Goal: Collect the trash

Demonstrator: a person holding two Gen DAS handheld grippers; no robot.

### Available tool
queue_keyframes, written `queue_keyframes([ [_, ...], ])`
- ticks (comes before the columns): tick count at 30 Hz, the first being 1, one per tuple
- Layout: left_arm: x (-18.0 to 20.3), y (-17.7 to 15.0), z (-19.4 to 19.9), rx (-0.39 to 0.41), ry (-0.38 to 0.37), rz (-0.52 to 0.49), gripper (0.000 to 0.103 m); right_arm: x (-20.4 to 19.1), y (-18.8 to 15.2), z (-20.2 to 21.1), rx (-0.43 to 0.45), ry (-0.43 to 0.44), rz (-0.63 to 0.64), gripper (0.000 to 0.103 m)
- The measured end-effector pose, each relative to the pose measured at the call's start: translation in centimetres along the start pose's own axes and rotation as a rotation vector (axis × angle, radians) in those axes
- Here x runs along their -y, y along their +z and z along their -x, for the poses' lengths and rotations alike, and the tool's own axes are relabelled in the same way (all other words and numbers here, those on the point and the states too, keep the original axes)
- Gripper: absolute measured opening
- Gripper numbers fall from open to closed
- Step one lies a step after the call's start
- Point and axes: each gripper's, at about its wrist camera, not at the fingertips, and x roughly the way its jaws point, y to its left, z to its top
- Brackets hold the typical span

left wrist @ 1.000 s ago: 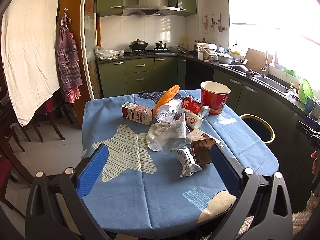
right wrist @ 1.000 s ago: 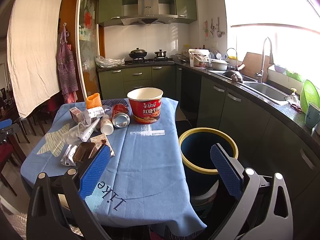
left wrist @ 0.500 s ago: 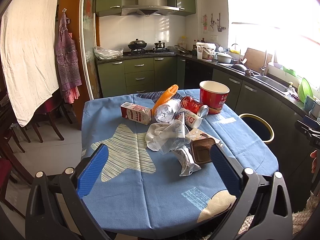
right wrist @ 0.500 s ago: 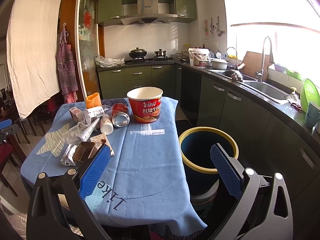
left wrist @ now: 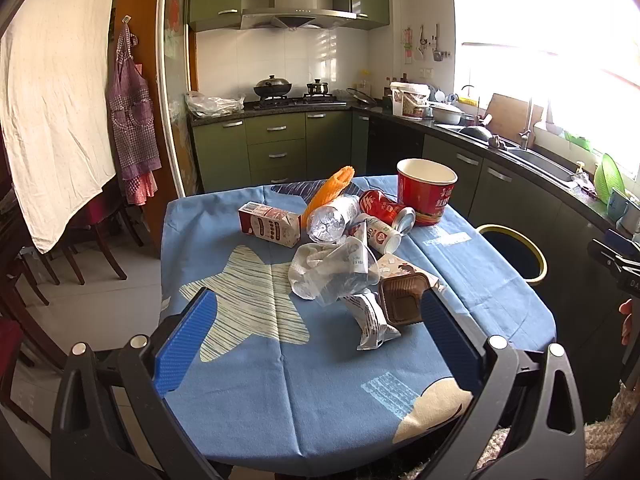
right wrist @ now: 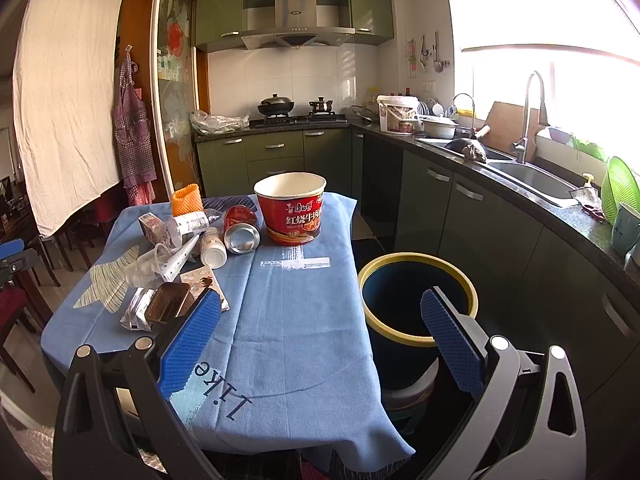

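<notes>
The trash sits in a loose heap on the blue-clothed table (left wrist: 240, 380): a milk carton (left wrist: 270, 224), a clear plastic bottle (left wrist: 332, 218), a red can (left wrist: 386, 210), a small white bottle (left wrist: 382, 234), a crumpled clear plastic cup (left wrist: 336, 272), a silver wrapper (left wrist: 370, 320), a brown plastic tray (left wrist: 402, 300) and a red noodle bowl (left wrist: 426, 192) standing upright at the far side. The left tongs (left wrist: 316, 344) are spread wide and hold nothing, with the heap just ahead of them between the blue pads. The right tongs (right wrist: 320, 340) are equally wide open and empty, the heap ahead to their left, the yellow-rimmed bin (right wrist: 416, 276) beside the table ahead to their right.
</notes>
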Motion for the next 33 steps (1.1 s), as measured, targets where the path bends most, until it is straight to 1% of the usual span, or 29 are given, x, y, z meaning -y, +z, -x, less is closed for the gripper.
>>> queue_keyframes([
  [6, 0.04, -0.22, -0.14, -0.006, -0.004, 0.000, 0.097, -0.07, -0.44, -0.47, -0.006, -0.003, -0.002, 0.099],
  [33, 0.26, -0.46, -0.35, -0.019, -0.014, -0.008, 0.097, -0.06, -0.45, -0.63, -0.011, -0.004, -0.003, 0.099],
])
